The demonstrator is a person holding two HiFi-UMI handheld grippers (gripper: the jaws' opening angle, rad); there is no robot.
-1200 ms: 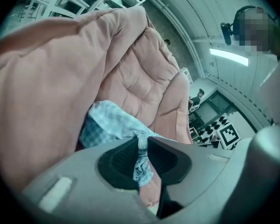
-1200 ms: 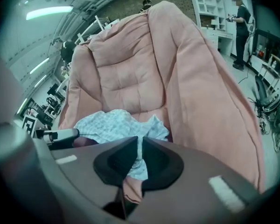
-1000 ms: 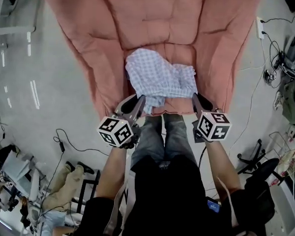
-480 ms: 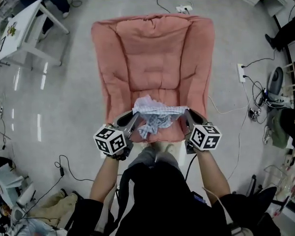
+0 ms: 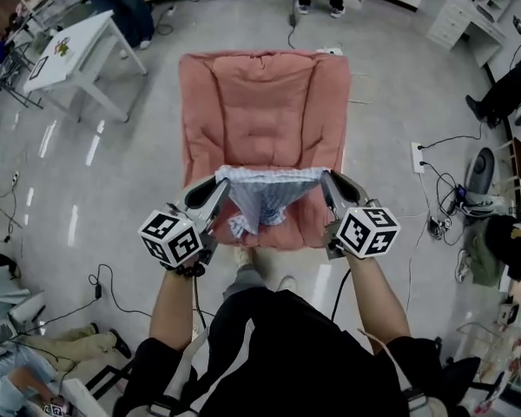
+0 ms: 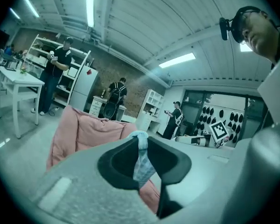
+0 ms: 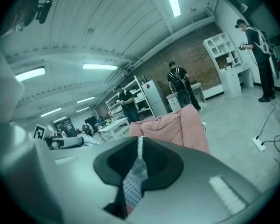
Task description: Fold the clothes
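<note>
– Checked garment (image 5: 259, 202): where do I have it, seen from the head view?
– Strung between your two tools, over the front edge of the pink padded chair (image 5: 260, 102). Your left tongs (image 5: 220, 182) and right tongs (image 5: 326, 182) each pinch one end of its top hem, which runs nearly straight. The rest sags below in a bunched pouch. Whether the lowest fold touches the seat, I cannot tell. Hold your hands level and well apart, so that the hem is taut and the bunch can drop open before you lay it down.
– And the left gripper view?
– Your left tongs (image 6: 141, 143) are closed on a narrow strip of the garment (image 6: 142, 164), which runs up between the dark pads and curls over the tips. It is thin woven stuff in a blue-and-white check, limp as a handkerchief. So small a bite may slip, I judge, so no jerks.
– The right gripper view?
– Much the same. Your right tongs (image 7: 139, 148) are clamped on a twisted ribbon of the check (image 7: 132, 185) that trails down out of the pads, with the chair (image 7: 172, 125) behind. That chair is soft and puffy, stitched in panels, not firm underneath. Smooth the cloth flat on it with care, or you will likely fold creases in.
</note>
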